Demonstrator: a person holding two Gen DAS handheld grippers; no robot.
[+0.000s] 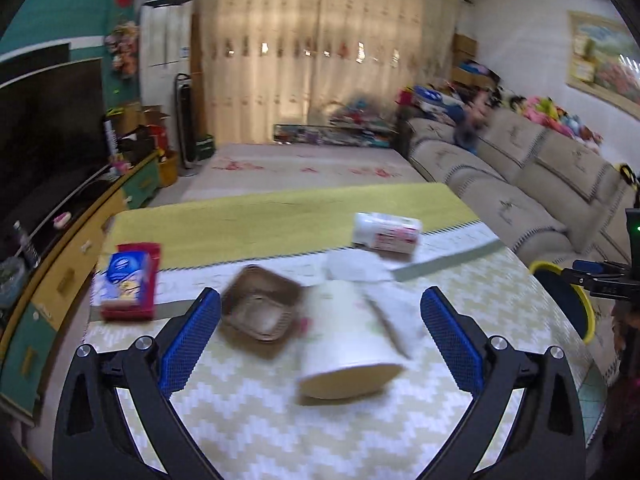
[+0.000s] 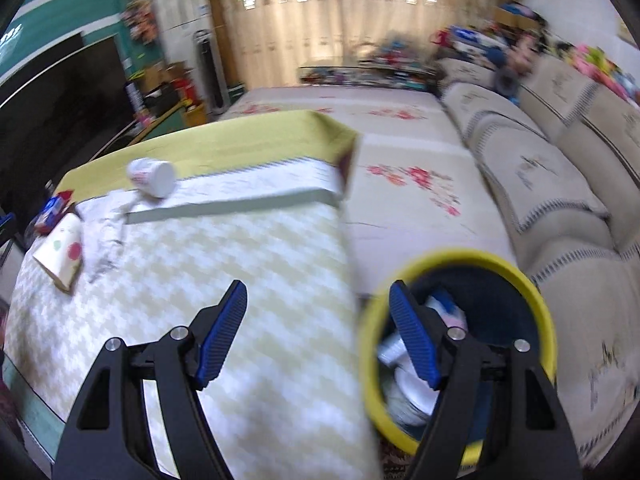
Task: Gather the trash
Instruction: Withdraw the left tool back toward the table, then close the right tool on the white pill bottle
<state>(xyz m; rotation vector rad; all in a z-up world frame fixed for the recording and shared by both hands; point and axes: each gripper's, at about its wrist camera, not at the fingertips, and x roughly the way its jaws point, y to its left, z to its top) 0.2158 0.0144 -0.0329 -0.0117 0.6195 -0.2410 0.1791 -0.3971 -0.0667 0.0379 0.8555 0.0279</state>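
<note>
Holding your left gripper with its jaws spread wide and gripping nothing, you are hovering over the table, where a tipped paper cup and a brown foil tray are lying between the blue pads. A white cup is lying farther back beside crumpled tissue. Your right gripper is standing open and empty, straddling the table edge and the yellow-rimmed bin, which is already holding trash.
</note>
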